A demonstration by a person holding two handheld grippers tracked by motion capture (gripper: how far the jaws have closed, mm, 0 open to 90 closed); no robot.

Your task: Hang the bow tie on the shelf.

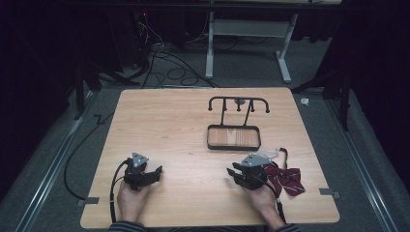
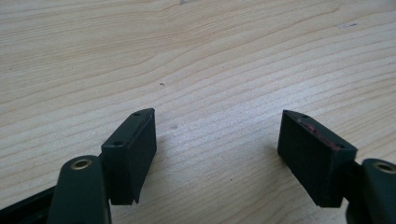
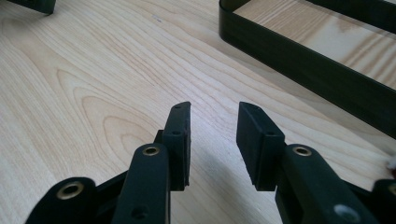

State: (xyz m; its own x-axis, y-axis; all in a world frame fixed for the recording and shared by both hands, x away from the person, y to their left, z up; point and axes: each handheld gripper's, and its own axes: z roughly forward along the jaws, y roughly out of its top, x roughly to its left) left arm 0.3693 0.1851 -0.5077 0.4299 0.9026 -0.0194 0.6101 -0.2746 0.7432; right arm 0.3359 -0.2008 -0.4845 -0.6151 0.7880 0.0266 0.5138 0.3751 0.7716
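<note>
A dark red striped bow tie lies flat on the wooden table at the front right, its strap reaching up toward the clasp. My right gripper rests just left of it, pointing left. In the right gripper view its jaws stand open with a moderate gap over bare wood. My left gripper rests at the front left, held by a hand. Its jaws are spread wide with nothing between them.
A black metal stand with hooked arms rises from a black-rimmed tray at the table's centre right. The tray's wall runs close ahead of the right gripper. Cables and table legs lie on the floor beyond.
</note>
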